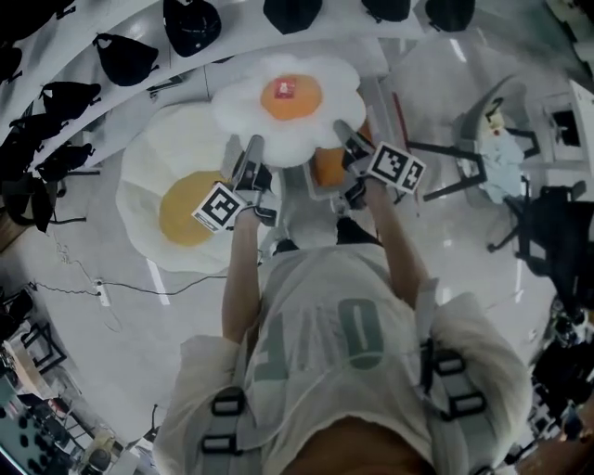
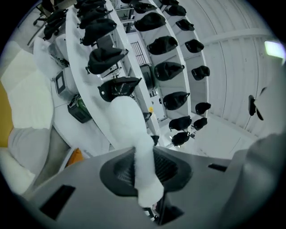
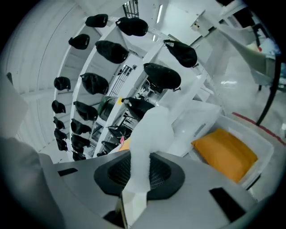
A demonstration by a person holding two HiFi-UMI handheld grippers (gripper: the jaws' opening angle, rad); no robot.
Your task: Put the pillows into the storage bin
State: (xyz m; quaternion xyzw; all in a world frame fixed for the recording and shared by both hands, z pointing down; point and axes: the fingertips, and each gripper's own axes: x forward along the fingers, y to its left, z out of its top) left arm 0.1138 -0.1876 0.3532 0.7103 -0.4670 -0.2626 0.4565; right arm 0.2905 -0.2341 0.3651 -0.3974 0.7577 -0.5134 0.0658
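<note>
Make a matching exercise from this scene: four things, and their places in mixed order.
Things
1. white egg-shaped pillow with orange yolk
2. bigger egg-shaped pillow with yellow yolk
3. flat orange cushion
4. black caps

Places
A. inside the white plastic storage bin
B. on the curved white rack
C. pinched by the left gripper and the right gripper
D. lying on the floor

Pairs: 1-C, 2-D, 3-A, 4-B.

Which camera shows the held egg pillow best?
The head view: the whole egg pillow shows, with its white rim and orange yolk. Each gripper view shows only a white fold of it pinched between the jaws.
</note>
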